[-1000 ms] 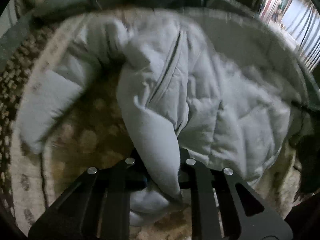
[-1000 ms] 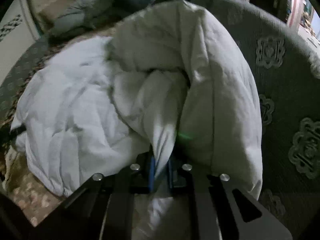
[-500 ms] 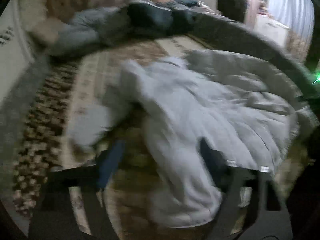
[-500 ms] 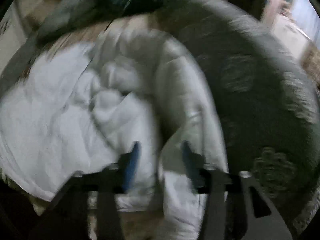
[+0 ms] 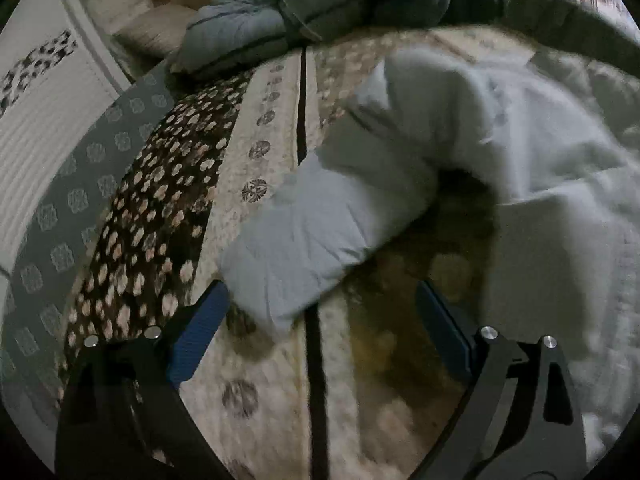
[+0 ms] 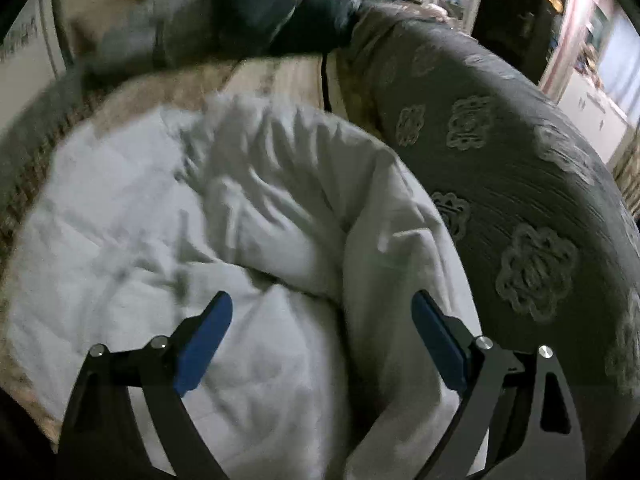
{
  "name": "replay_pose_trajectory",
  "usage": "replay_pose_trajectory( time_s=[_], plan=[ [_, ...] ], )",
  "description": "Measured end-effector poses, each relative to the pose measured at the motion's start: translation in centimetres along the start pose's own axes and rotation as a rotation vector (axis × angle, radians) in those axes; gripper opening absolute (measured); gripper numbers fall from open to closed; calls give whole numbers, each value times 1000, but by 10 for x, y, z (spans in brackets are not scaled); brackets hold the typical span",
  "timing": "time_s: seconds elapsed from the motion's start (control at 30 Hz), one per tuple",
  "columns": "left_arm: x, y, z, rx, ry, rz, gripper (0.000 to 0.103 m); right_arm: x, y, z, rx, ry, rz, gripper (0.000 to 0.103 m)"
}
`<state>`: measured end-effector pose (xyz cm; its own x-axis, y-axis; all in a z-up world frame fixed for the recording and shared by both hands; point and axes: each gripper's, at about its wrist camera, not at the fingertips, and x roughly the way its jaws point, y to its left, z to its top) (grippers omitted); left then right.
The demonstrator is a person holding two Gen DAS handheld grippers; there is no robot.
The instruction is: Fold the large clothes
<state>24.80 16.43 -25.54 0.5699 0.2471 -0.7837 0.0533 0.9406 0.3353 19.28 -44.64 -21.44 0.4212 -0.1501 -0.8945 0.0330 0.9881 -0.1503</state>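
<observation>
A white padded jacket [image 5: 500,128] lies spread on the patterned bedspread [image 5: 256,152]. One sleeve [image 5: 320,232] stretches toward my left gripper [image 5: 322,312], whose jaws stand wide open just short of the cuff, touching nothing. In the right wrist view the jacket [image 6: 160,240] lies rumpled, its other sleeve [image 6: 384,280] folded along the body. My right gripper [image 6: 322,316] hovers over that fold with its jaws still opening; cloth lies below them, but the blue pads [image 6: 204,340] do not press on it.
A heap of grey and dark blue quilted clothes [image 5: 320,4] lies at the far end of the bed. A grey border with medallion patterns [image 6: 520,208] runs along the bed's right side. A white ribbed surface [image 5: 36,120] stands at the left.
Both grippers let go of the jacket folds they pinched and opened wide. The left gripper swung left to the outstretched sleeve; the jacket dropped flatter on the bed.
</observation>
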Motion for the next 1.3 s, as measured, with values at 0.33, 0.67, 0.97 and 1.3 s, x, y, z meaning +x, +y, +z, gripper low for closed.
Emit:
replay_pose_trajectory(
  time_s=[0.33,0.67,0.97,1.3],
  plan=[
    [119,-18,25,47,179,-34,48,35,-23,12,82,-34,-79,91],
    [27,163,40,-277,-37,278,5,24,-29,16,117,-64,-68,91],
    [-90,306,45,-400,-95,400,17,-17,-52,-7,194,-115,-97,91],
    [-129,99,-29,-279,-90,-83,92,-9,-78,-53,226,2,-109,91]
  ],
)
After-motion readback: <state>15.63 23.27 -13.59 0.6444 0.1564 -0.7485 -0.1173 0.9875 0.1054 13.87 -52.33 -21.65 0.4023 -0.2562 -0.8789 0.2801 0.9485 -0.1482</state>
